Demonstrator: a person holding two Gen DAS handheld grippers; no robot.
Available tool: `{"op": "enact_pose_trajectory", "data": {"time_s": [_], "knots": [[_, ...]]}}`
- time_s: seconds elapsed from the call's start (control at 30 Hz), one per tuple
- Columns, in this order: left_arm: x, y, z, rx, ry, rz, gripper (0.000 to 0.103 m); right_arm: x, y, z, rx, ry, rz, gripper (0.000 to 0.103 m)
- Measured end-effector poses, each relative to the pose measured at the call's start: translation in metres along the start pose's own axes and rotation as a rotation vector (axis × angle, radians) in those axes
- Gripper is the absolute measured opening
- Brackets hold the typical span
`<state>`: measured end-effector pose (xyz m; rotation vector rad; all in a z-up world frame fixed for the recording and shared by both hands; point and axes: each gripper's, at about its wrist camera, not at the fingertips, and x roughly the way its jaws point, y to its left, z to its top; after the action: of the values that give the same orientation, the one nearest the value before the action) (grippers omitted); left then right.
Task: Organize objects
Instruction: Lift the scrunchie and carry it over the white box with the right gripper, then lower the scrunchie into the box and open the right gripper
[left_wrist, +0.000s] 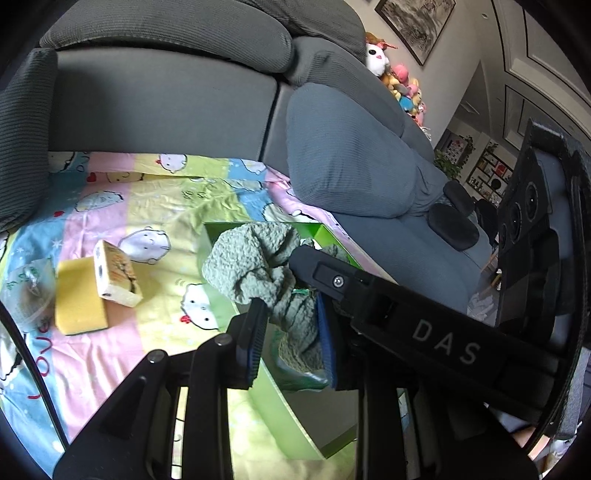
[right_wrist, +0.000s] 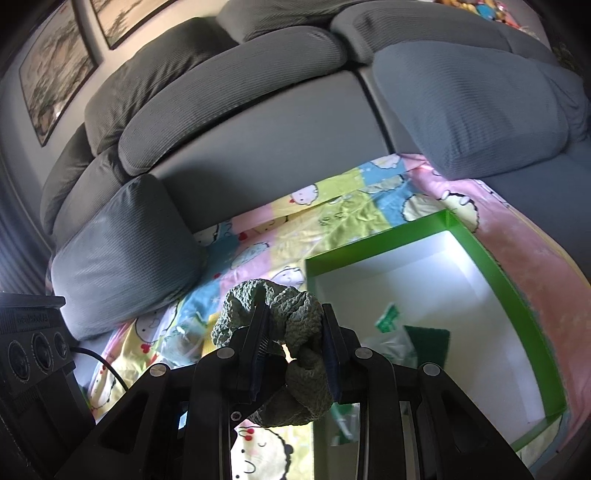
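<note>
From the left wrist camera, the left gripper (left_wrist: 291, 332) reaches forward over the near edge of a shallow green-walled cardboard box (left_wrist: 284, 413), its blue-padded jaws pinching the lower folds of a crumpled grey-green textured cloth (left_wrist: 255, 258). The right gripper (left_wrist: 314, 264) slants in from the right as a black bar marked "DAS", its tip buried in the same cloth, so the cloth hangs between the two tools above the box. To the left, a yellow rectangular sponge (left_wrist: 79, 297) lies on a pastel cartoon-print sheet (left_wrist: 155, 184), with a small cream printed carton (left_wrist: 116, 275) leaning across its top edge. A clear plastic lid or dish (left_wrist: 27, 290) sits just beside the sponge; what it is cannot be told. The sheet covers the seat of a grey fabric sofa (left_wrist: 166, 92), and colourful plush toys (left_wrist: 402, 85) crowd its far end.

From the right wrist camera, the right gripper (right_wrist: 295, 360) is level, jaws clamped on the cloth (right_wrist: 280, 299), held over the sheet (right_wrist: 332, 210) at the box's left wall. The box (right_wrist: 495, 269) shows a white floor holding green-and-white packets (right_wrist: 410, 339). Framed pictures (right_wrist: 55, 70) hang on the wall behind the sofa (right_wrist: 258, 122).
</note>
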<state>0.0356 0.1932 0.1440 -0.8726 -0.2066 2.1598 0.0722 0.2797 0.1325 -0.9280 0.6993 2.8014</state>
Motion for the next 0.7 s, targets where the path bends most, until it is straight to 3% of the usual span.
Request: {"op": "enact_pose_trajectory", "data": {"time_s": [0.7], "knots": [[0.05, -0.001, -0.011, -0.109, 0.104, -0.087, 0.024, 0.017, -0.053, -0.002, 0.125, 0.065, -0.076, 0.029]]}}
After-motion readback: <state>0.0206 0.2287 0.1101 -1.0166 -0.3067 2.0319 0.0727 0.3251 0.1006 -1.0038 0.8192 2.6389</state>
